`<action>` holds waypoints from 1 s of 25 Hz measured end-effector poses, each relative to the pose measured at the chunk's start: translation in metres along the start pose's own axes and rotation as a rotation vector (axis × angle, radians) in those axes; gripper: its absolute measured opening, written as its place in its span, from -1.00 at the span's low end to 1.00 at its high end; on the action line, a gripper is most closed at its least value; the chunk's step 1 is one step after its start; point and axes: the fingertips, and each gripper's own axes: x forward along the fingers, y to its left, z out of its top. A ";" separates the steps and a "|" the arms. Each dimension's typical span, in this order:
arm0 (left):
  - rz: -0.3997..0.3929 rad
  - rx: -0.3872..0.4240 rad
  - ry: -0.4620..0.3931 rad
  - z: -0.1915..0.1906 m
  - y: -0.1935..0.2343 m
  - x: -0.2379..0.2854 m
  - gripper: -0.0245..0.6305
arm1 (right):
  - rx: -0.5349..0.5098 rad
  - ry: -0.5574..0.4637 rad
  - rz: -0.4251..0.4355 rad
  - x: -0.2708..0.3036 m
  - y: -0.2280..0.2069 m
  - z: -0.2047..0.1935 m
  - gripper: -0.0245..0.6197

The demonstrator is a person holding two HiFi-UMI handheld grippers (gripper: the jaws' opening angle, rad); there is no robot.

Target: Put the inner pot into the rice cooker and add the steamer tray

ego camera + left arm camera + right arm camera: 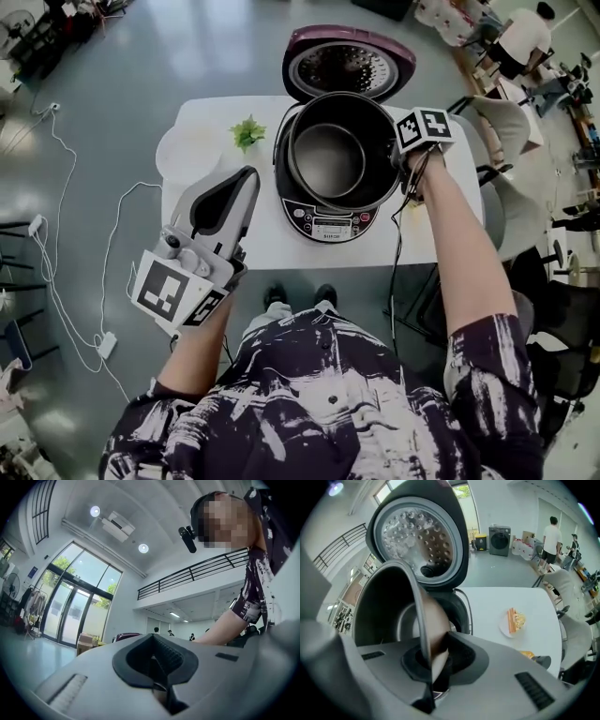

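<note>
Head view: noted on white tabletop (267, 248): rice cooker (328, 223), lid (347, 61) swung open at the back. Inner pot (328, 157) inside the cooker's opening; cannot tell whether fully seated. Right hand-held gripper (405, 155) at the pot's right rim. Left hand-held gripper (248, 178) well apart from the cooker, over the tabletop's front-left part. Green sprig (247, 132) just left of the cooker; pale round item (192, 150) beside it, detail not resolvable.

Left gripper view: jaws pressed together, nothing between. Aimed at windows and ceiling.

Right gripper view: jaws pinching the pot's rim wall, pot tilted. Perforated underside of the lid behind. Small plate with food (513, 620) on the tabletop to the right.
</note>
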 end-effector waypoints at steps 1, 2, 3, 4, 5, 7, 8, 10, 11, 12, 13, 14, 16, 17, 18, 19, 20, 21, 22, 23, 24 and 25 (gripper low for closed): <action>0.002 -0.001 0.004 -0.001 0.000 0.001 -0.91 | 0.006 0.001 -0.005 0.003 -0.003 0.000 -0.91; 0.005 -0.002 0.009 -0.002 0.000 0.002 -0.91 | 0.010 0.004 -0.010 0.007 -0.005 -0.001 -0.91; 0.011 -0.001 0.015 -0.003 0.000 0.001 -0.91 | 0.013 0.009 -0.013 0.011 -0.005 -0.001 -0.91; 0.018 -0.002 0.020 -0.004 0.001 0.000 -0.91 | 0.013 0.015 -0.015 0.015 -0.005 -0.001 -0.91; 0.025 -0.002 0.022 -0.004 0.002 -0.002 -0.91 | 0.013 0.021 -0.016 0.019 -0.005 -0.001 -0.91; 0.038 -0.005 0.024 -0.006 0.004 -0.004 -0.91 | 0.011 0.031 -0.024 0.026 -0.005 -0.001 -0.91; 0.043 -0.005 0.024 -0.007 0.006 -0.005 -0.91 | 0.012 0.035 -0.031 0.030 -0.006 -0.001 -0.91; 0.053 -0.007 0.025 -0.009 0.009 -0.007 -0.91 | 0.014 0.045 -0.051 0.036 -0.009 -0.001 -0.91; 0.060 -0.008 0.026 -0.010 0.011 -0.009 -0.91 | 0.012 0.052 -0.063 0.039 -0.010 -0.001 -0.91; 0.066 -0.009 0.027 -0.011 0.013 -0.011 -0.91 | 0.009 0.060 -0.075 0.042 -0.011 -0.001 -0.91; 0.073 -0.011 0.028 -0.012 0.015 -0.013 -0.91 | 0.004 0.068 -0.088 0.044 -0.012 -0.001 -0.91; 0.080 -0.014 0.030 -0.013 0.017 -0.015 -0.91 | -0.002 0.076 -0.102 0.046 -0.013 -0.001 -0.91; 0.090 -0.020 0.033 -0.016 0.020 -0.018 -0.91 | -0.017 0.089 -0.134 0.050 -0.015 -0.002 -0.90; 0.094 -0.022 0.034 -0.017 0.022 -0.020 -0.91 | -0.028 0.095 -0.152 0.051 -0.015 -0.001 -0.91; 0.097 -0.024 0.034 -0.018 0.023 -0.021 -0.91 | -0.043 0.100 -0.170 0.052 -0.016 -0.001 -0.91; 0.100 -0.025 0.035 -0.019 0.025 -0.022 -0.91 | -0.060 0.106 -0.187 0.054 -0.016 0.000 -0.90; 0.103 -0.026 0.035 -0.020 0.027 -0.023 -0.91 | -0.079 0.111 -0.204 0.055 -0.016 0.001 -0.90; 0.105 -0.028 0.035 -0.020 0.029 -0.024 -0.91 | -0.098 0.116 -0.220 0.056 -0.016 0.002 -0.90; 0.107 -0.029 0.035 -0.020 0.030 -0.025 -0.91 | -0.117 0.122 -0.237 0.057 -0.016 0.002 -0.90; 0.108 -0.029 0.036 -0.020 0.030 -0.026 -0.91 | -0.136 0.128 -0.252 0.058 -0.016 0.002 -0.90; 0.109 -0.030 0.036 -0.020 0.031 -0.026 -0.91 | -0.153 0.135 -0.264 0.058 -0.016 0.002 -0.90; 0.109 -0.031 0.036 -0.020 0.031 -0.027 -0.91 | -0.167 0.142 -0.273 0.059 -0.016 0.002 -0.90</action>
